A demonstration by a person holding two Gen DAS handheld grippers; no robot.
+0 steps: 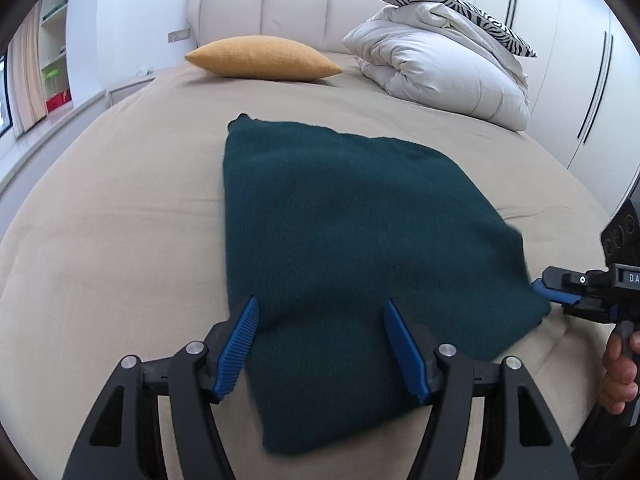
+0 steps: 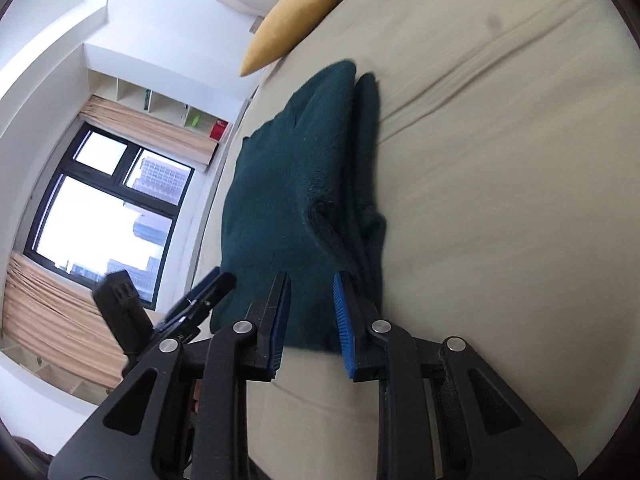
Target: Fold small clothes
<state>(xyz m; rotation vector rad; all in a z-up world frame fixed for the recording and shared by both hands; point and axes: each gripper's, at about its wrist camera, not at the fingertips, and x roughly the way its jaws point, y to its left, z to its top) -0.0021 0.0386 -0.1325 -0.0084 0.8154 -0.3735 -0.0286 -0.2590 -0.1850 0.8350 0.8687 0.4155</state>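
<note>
dark green garment [image 1: 352,248] lies on the tan bed [image 1: 120,216], roughly mid-bed toward the near edge. already doubled over: in the right wrist view its right side shows stacked layers, an upper slab over a lower one with a puckered fold between them. outline from the left wrist view is a rough rectangle, far-left corner a little peaked, near end running under the claws.

left claw [image 1: 318,346] hangs over the near end of the garment, jaws standing wide, cloth visible in the gap below them; pads not pressing on anything that i can see. whether the tips touch the fabric cannot be told.

right claw [image 2: 310,316] at the near right corner of the garment, jaws fairly narrow with the dark cloth edge in the gap between the blue pads. looks like a pinch on the layered edge, but pad contact is not clear enough to call. from the left view only its tip [image 1: 556,292] shows, against the right edge of the cloth, with a hand [image 1: 620,376] on the handle.

progress, as a judgement: at least one fold is in. still to do, probably a further fold, far over near or across, and some squaring of edges.

elsewhere on bed: yellow cushion [image 1: 262,58] far, bundled white duvet [image 1: 436,76] far right. well apart from the work.
</note>
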